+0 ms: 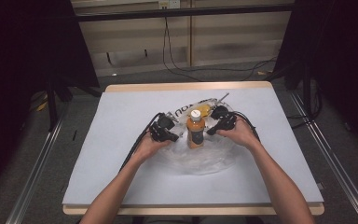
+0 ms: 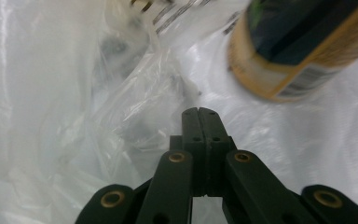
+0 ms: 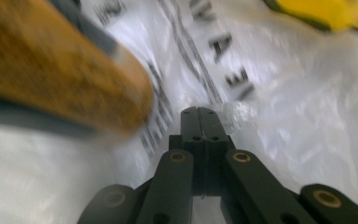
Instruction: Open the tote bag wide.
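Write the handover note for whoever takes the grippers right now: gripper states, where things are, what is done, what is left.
Left gripper: jaws shut, nothing between them, low over the clear plastic bag, left of the bottle.
Right gripper: jaws shut, holding nothing, right of the bottle, above the bag's printed part.
Orange bottle: upright on the bag mid-table, white cap on, held by neither gripper.
Yellow item: behind the bottle, on the bag.
Done: nothing gripped yet.
Left: probably open the jaws and grip the bag or bottle.

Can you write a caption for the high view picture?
Two shut grippers flank an upright orange bottle on a clear plastic bag.
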